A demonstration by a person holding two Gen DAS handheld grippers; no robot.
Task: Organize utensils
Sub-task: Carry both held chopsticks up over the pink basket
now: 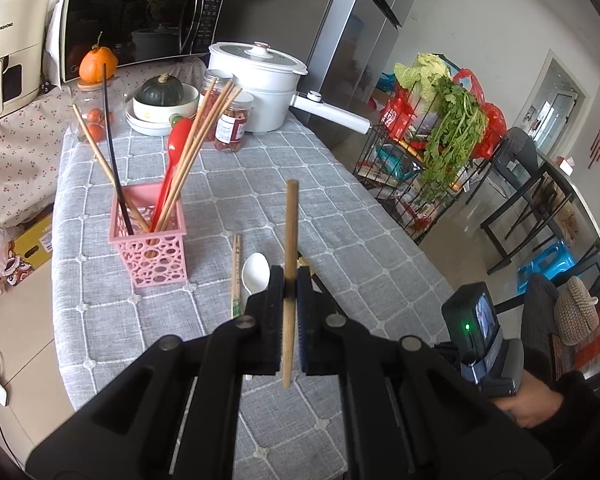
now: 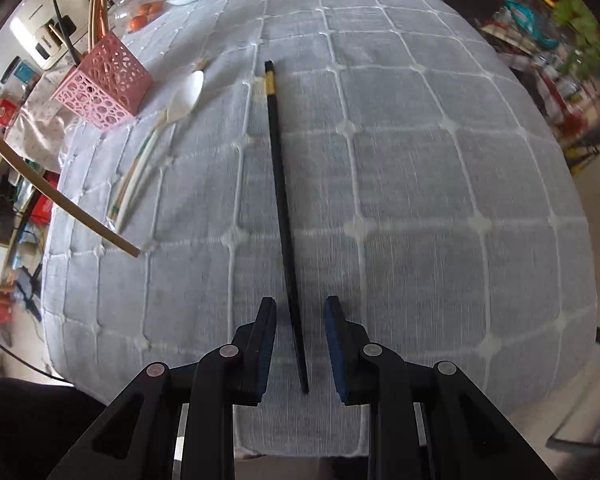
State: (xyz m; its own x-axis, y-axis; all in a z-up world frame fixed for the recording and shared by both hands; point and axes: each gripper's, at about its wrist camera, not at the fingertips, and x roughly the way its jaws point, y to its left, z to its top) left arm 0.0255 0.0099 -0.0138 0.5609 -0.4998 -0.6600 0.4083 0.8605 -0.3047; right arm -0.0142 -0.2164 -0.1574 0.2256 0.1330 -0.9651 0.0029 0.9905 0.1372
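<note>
Left wrist view: pink basket half filled

Wooden chopsticks [image 1: 204,140], a red spoon [image 1: 172,160] and one black stick stood in the pink basket [image 1: 152,248] on the table [image 1: 340,208]. The left gripper [image 1: 288,280] clamped a wooden chopstick [image 1: 290,248]. The right gripper [image 2: 300,308] straddled a black chopstick [image 2: 278,168], pads apart.

Microwave [image 1: 140,20] behind white pot [image 1: 256,88]; green squash [image 1: 160,90] in bowl; greens [image 1: 452,128] on wire rack.
</note>
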